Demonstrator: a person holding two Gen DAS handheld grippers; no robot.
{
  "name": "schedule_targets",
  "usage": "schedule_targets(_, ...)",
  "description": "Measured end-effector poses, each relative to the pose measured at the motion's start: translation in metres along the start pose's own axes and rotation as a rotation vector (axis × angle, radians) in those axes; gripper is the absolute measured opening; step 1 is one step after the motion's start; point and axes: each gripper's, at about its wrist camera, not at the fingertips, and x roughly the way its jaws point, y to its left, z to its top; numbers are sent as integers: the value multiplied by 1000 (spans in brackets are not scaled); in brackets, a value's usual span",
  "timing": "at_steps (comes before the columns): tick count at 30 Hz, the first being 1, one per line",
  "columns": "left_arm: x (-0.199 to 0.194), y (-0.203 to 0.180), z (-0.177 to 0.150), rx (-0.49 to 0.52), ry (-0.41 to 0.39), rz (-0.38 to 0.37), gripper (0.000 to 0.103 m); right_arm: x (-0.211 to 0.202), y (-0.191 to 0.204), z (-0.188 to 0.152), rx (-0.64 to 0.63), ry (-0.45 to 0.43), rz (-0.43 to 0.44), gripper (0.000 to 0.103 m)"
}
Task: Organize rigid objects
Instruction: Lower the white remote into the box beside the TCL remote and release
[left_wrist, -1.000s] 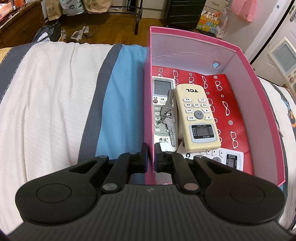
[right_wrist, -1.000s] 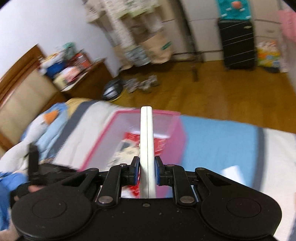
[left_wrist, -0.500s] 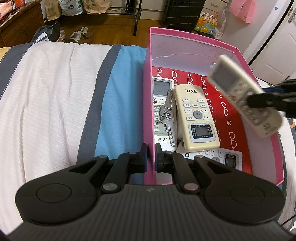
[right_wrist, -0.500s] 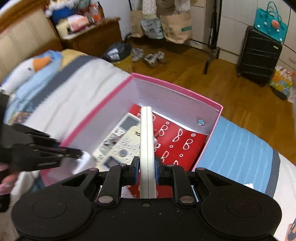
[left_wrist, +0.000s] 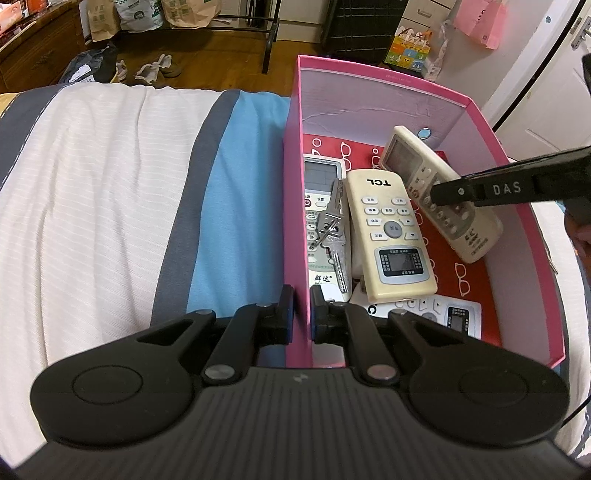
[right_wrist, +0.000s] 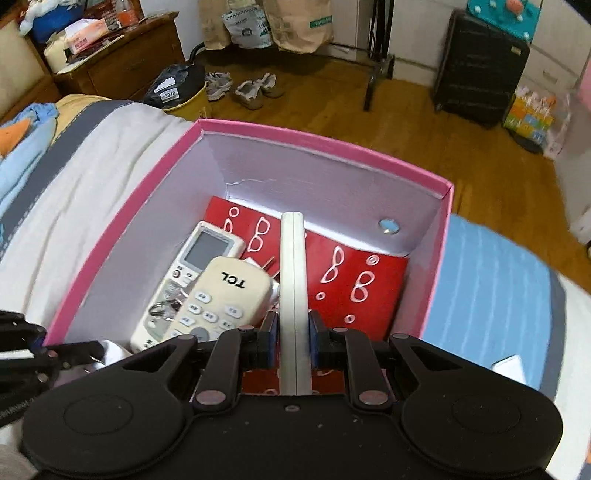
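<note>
On bed: striped white, grey and blue cover (left_wrist: 110, 206), pink box (left_wrist: 295, 206) on it
Room: wood floor (right_wrist: 406, 122), black suitcase (right_wrist: 480, 62)
Left tongs (left_wrist: 300, 316): clamped on box wall
Right tongs (right_wrist: 292, 341): gripping white remote (right_wrist: 293, 280)

The left gripper (left_wrist: 300, 314) clamps the near left wall of the pink box (left_wrist: 293, 206) on the striped bed (left_wrist: 110, 192). Inside lie a TCL remote (left_wrist: 391, 236) and keys (left_wrist: 332, 229) atop a white remote (left_wrist: 319, 177). The right gripper's fingers (left_wrist: 454, 192) hold a cream remote (left_wrist: 439, 192) tilted above the box's floor.
</note>
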Motion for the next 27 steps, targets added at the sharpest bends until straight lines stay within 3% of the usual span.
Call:
schedule_targets(4, 0, 0, 0, 0, -1, -4, 8, 4, -6, 1, 88, 22, 31, 20)
schedule_targets(9, 0, 0, 0, 0, -2, -3, 8, 10, -5, 3, 109, 65, 41, 20)
schedule_targets(20, 1, 0, 2, -2, 1, -4, 8, -33, 4, -3, -164, -50, -103, 23)
schedule_targets(27, 2, 1, 3, -5, 4, -4, 8, -91, -17, -28, -194, -151, 17, 23)
